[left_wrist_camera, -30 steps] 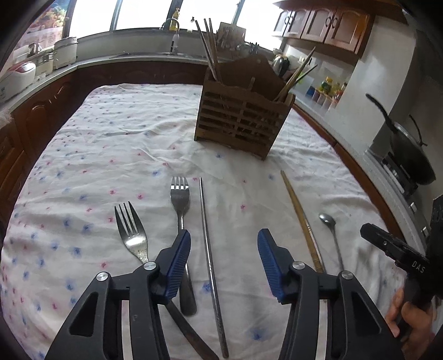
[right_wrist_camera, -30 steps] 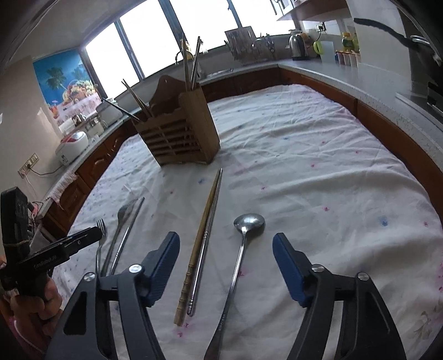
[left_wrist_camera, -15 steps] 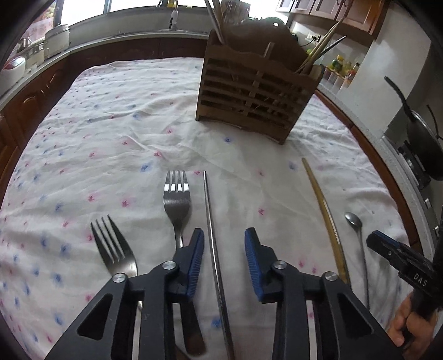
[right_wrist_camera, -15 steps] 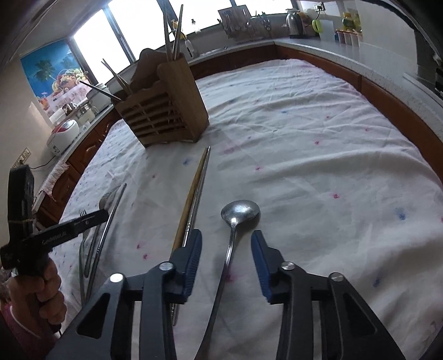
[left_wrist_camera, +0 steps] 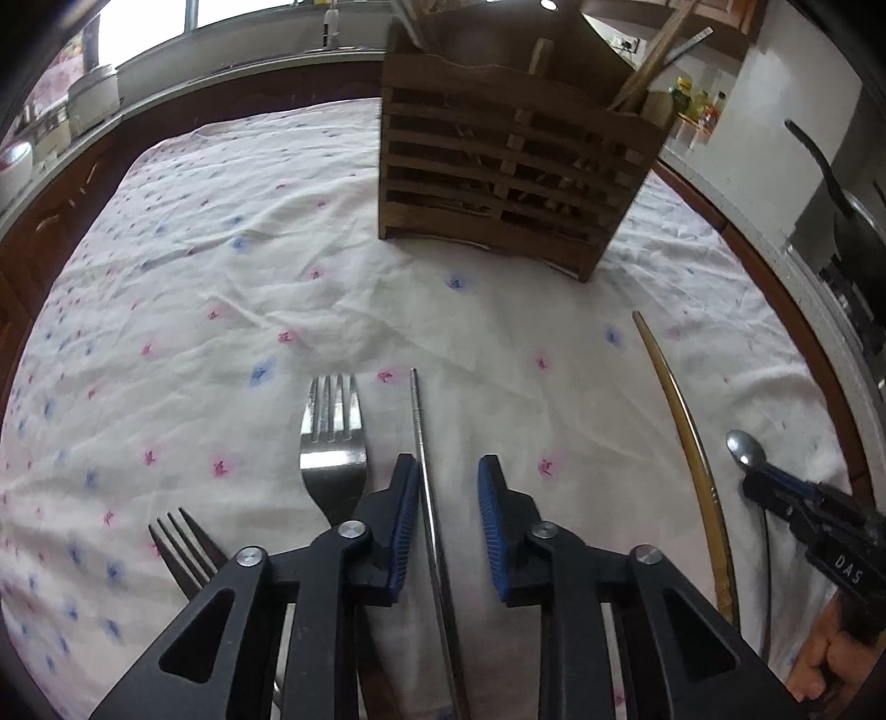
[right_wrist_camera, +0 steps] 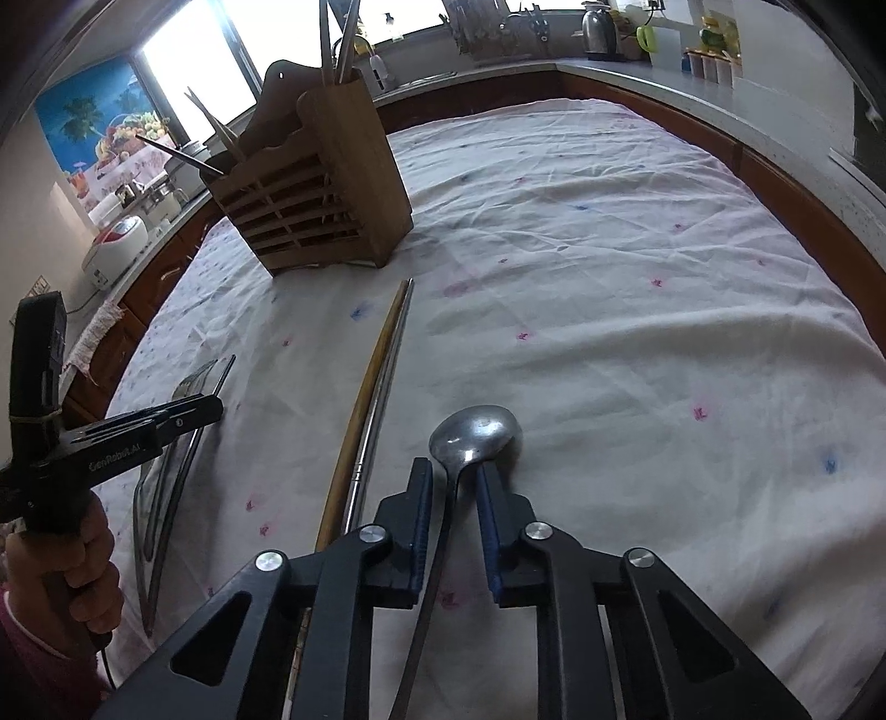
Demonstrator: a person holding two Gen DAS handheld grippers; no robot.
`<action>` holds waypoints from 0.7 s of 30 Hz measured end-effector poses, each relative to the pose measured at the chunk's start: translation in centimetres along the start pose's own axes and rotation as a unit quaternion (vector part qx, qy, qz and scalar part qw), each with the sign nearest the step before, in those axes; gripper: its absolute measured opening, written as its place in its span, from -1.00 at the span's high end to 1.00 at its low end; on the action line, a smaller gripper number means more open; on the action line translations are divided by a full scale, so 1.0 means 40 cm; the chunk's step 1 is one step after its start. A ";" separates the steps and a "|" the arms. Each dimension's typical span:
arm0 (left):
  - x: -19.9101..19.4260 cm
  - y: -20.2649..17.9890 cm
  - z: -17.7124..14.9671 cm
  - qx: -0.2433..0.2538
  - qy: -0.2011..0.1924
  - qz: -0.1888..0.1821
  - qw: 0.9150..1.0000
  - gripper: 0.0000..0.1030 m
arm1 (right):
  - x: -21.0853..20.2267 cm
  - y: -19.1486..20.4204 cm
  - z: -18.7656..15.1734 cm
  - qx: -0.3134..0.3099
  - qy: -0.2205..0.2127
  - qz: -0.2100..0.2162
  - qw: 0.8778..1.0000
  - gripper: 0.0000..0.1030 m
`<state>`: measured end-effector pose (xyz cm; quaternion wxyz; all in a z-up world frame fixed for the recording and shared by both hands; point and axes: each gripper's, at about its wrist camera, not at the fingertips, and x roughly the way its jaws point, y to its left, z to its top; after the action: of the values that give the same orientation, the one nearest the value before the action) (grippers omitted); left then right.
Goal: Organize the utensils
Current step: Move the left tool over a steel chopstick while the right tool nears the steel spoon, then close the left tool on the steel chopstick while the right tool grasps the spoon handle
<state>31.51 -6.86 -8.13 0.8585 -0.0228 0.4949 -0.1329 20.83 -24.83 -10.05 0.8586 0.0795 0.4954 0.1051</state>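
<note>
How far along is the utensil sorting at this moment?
Done: the wooden holder already has chopsticks standing in it. In hand: the left gripper has been closing around the metal chopstick, the right gripper around the spoon handle; neither is lifted. Left: two forks and the paired chopsticks lie on the cloth.

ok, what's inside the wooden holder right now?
The wooden holder has wooden chopsticks and metal chopsticks sticking out of the top. Behind the slats only dim shapes show; the lower contents can't be identified.
</note>
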 end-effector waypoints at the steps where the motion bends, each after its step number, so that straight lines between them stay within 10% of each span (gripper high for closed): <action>1: 0.001 -0.003 -0.002 0.002 0.001 -0.003 1.000 0.70 | 0.001 0.001 0.000 -0.003 0.000 -0.002 1.000 0.77; 6: -0.006 -0.004 -0.010 0.006 0.021 -0.040 0.999 0.85 | 0.002 -0.006 0.002 -0.001 0.000 0.002 1.000 0.83; 21: 0.002 -0.067 0.005 0.072 0.036 0.015 0.997 0.93 | -0.024 -0.006 -0.005 0.007 -0.008 0.019 1.000 0.90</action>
<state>31.18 -9.48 -7.64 0.8415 0.0513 0.5146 -0.1561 20.21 -25.31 -9.41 0.8600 0.0958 0.4872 0.1173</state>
